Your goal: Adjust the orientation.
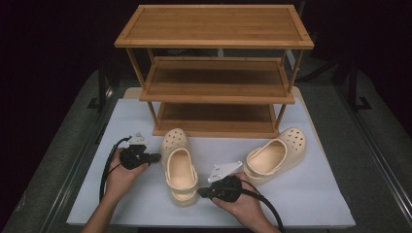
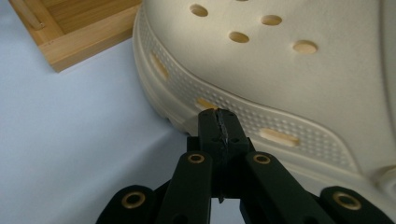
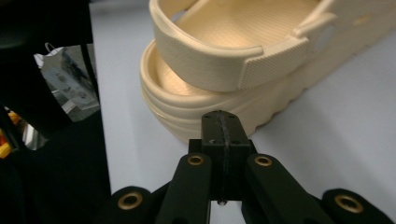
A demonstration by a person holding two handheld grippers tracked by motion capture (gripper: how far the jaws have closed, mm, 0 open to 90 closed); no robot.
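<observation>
Two cream clogs lie on the white table cover in front of a wooden shoe rack (image 1: 216, 73). The left clog (image 1: 178, 162) points its toe at the rack. The right clog (image 1: 277, 154) lies angled to the right. My left gripper (image 1: 156, 157) is shut, its tip against the left clog's toe side (image 2: 261, 84). My right gripper (image 1: 201, 192) is shut too, its tip touching or almost touching that clog's heel (image 3: 210, 107), below the heel strap (image 3: 224, 60). Neither gripper holds anything.
The three-tier rack stands at the back of the white cover (image 1: 121, 194), all its shelves bare; a corner of its bottom shelf (image 2: 70, 32) is close to the left clog. Dark floor and metal rails flank the table. The table's near edge (image 3: 100, 116) drops off beside the heel.
</observation>
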